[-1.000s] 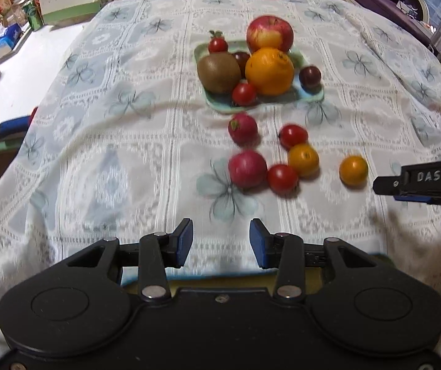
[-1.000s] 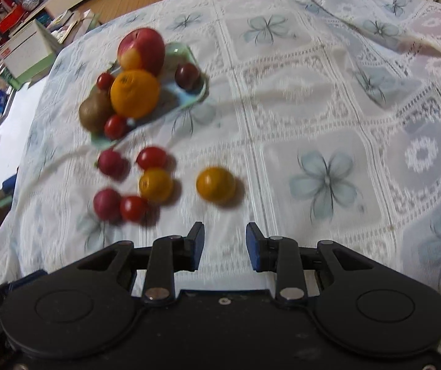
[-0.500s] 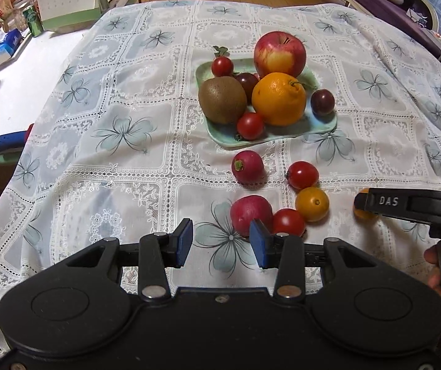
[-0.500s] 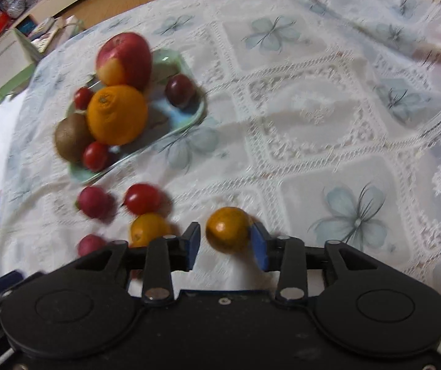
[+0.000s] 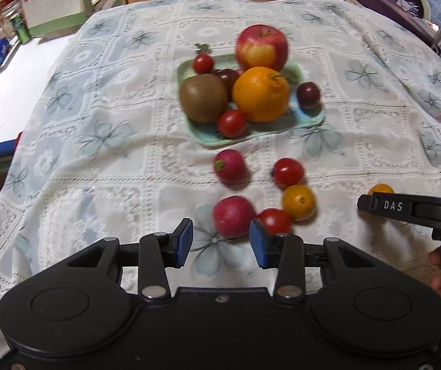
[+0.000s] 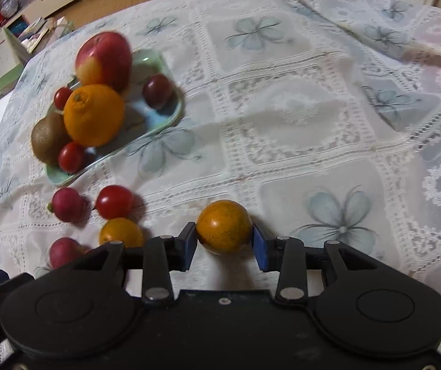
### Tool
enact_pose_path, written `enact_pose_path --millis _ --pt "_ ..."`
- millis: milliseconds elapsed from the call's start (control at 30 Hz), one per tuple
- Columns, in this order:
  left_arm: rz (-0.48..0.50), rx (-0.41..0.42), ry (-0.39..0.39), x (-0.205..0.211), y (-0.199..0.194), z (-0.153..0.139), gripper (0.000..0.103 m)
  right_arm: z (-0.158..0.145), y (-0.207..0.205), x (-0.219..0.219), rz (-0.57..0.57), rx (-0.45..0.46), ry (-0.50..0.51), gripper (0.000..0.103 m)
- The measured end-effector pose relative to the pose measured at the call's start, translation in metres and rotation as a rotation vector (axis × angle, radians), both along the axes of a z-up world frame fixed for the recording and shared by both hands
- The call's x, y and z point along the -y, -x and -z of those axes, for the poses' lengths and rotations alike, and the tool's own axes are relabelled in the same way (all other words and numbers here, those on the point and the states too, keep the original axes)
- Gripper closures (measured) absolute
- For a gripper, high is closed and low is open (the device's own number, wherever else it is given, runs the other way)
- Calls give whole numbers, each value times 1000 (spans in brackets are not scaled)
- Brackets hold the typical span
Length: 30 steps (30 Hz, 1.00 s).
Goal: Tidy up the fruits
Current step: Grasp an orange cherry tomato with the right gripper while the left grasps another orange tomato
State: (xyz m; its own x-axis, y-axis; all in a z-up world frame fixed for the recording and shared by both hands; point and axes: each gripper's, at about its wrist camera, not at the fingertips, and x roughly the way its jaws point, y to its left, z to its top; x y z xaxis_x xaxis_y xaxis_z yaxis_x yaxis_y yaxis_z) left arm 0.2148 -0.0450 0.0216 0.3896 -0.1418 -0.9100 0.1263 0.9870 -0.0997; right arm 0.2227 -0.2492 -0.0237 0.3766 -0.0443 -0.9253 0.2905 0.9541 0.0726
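Lace tablecloth spreads before us: our right gripper brackets a small orange fruit (pads touching both sides), well right of the green tray; our left gripper gapes empty

"DAS" on right hand-held gripper

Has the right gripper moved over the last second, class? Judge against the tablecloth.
Yes. The right gripper has advanced across the tablecloth toward the lone orange fruit, which now sits between its blue pads.
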Motion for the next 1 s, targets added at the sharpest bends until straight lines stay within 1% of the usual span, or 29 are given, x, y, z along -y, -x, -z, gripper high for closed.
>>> enact_pose_path --millis 133,300,467,767,900,1000 --pt "45 7 20 18 -5 -1 54 -3 8 22 41 13 -12 63" --pt "87 11 11 45 -12 5 54 -7 19 37 68 58 38 63" --pt "107 -7 20 63 -18 16 53 -6 25 46 84 58 -5 63" --pt "99 -31 -24 83 -26 34 54 -6 29 37 51 69 -10 63" --pt "100 -25 -67 91 -28 40 54 -7 31 34 39 73 -1 63" --pt "95 -30 -78 93 -30 45 58 -7 32 34 41 74 -3 63"
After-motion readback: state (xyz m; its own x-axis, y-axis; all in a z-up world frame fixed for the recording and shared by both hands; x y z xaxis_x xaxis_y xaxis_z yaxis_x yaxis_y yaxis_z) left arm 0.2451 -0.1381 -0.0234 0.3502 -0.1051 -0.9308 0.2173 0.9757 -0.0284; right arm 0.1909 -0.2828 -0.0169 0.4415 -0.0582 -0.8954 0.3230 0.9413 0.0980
